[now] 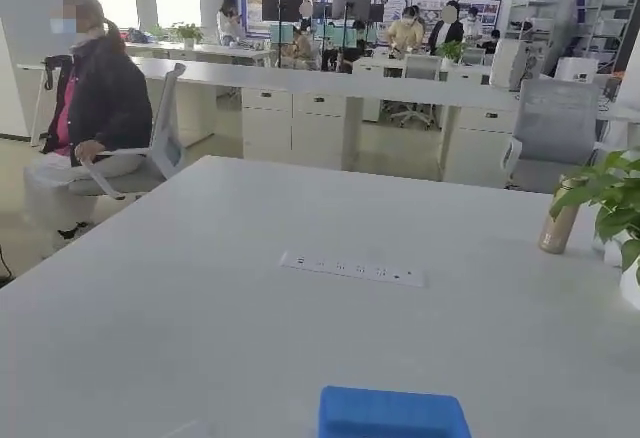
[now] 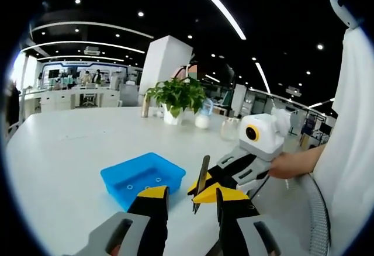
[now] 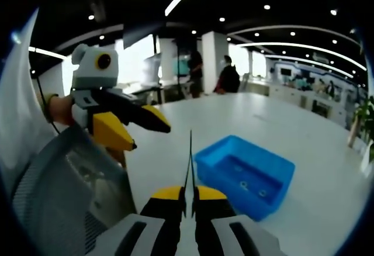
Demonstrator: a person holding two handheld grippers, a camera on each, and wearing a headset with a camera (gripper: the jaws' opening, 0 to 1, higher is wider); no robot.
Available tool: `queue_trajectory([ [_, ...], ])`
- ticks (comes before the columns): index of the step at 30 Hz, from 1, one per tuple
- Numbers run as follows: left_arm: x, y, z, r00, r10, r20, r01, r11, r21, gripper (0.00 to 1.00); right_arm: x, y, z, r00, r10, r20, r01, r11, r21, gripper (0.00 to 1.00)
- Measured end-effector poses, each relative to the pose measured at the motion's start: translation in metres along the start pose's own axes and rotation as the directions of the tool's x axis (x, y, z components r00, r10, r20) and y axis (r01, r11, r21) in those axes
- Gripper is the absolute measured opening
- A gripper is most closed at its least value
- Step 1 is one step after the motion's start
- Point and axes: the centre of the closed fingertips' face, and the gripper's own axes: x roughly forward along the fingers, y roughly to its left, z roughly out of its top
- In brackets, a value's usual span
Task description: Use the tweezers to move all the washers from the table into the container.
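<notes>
Washers (image 3: pixel 244 184), small metal rings, lying inside shallow blue plastic container (image 3: pixel 279 187) on white table (image 3: pixel 315 145). Right tongs (image 3: pixel 190 193) clamped on thin metal tweezers (image 3: pixel 190 156); left tongs (image 2: pixel 191 196) parted, empty. Risk: tweezers twisting in that narrow pinch.

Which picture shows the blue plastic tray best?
The right gripper view: the whole blue plastic tray shows large, with small washers inside. The left gripper view shows it too, but smaller. The head view catches just its far edge.
</notes>
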Motion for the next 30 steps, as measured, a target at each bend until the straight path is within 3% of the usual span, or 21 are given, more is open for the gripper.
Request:
queue_trajectory([
  [7, 0.001, 0.000, -0.004, 0.9998, -0.002, -0.018, 0.002, 1.000, -0.009, 0.32, 0.000, 0.000, 0.001, 1.0000, -0.007, -0.001, 0.007, 1.000, -0.012, 0.04],
  [11, 0.002, 0.000, -0.007, 0.9995, -0.003, -0.032, 0.003, 1.000, -0.003, 0.32, 0.001, 0.005, 0.002, 0.9999, -0.007, -0.009, 0.006, 0.998, -0.066, 0.03],
  [20, 0.001, -0.003, -0.011, 0.9988, -0.005, -0.048, 0.006, 1.000, 0.016, 0.29, 0.005, 0.020, -0.002, 0.9978, 0.055, -0.037, -0.059, 0.992, -0.110, 0.03],
  [24, 0.001, -0.006, -0.011, 0.9988, -0.024, -0.044, 0.025, 0.999, 0.020, 0.25, 0.009, 0.030, -0.009, 0.9915, 0.110, -0.070, -0.119, 0.982, -0.149, 0.03],
  [27, 0.002, -0.009, -0.013, 0.9975, -0.047, -0.053, 0.048, 0.999, 0.017, 0.23, 0.013, 0.043, -0.023, 0.9776, 0.151, -0.147, -0.180, 0.961, -0.210, 0.03],
  [30, 0.002, -0.014, -0.015, 0.9955, -0.069, -0.064, 0.071, 0.997, 0.019, 0.17, 0.016, 0.051, -0.030, 0.9696, 0.165, -0.181, -0.204, 0.952, -0.227, 0.03],
])
